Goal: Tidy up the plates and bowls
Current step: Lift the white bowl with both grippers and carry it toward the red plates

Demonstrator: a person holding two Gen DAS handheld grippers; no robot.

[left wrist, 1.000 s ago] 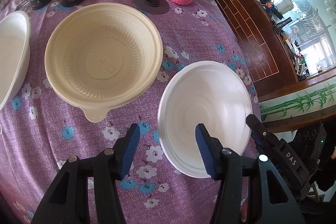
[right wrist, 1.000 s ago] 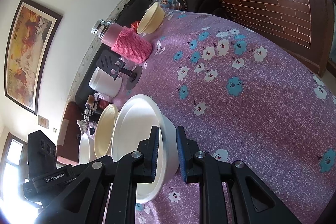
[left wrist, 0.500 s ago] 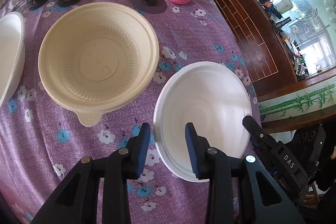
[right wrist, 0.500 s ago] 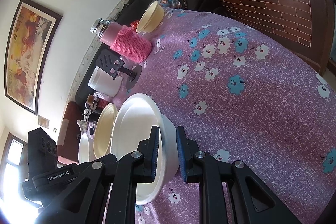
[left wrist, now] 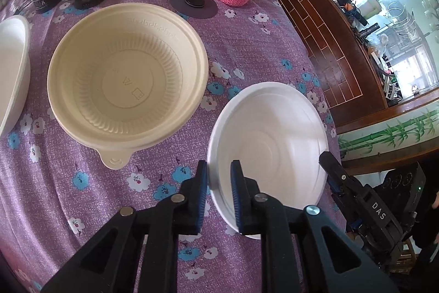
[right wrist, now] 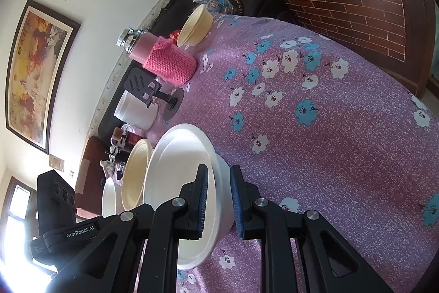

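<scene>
Gripping: both grippers hold one white bowl (left wrist: 271,139) on the floral tablecloth (left wrist: 247,45).
Left gripper (left wrist: 218,177): jaws just closing, clamped over near rim.
Right gripper (right wrist: 218,183): jaws clamped over wall.
Cream bowl (left wrist: 126,76): just beside.

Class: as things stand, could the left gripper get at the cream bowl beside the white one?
Probably not yet: the left gripper is shut on the white bowl. Once released, the cream bowl sits unobstructed alongside.
</scene>
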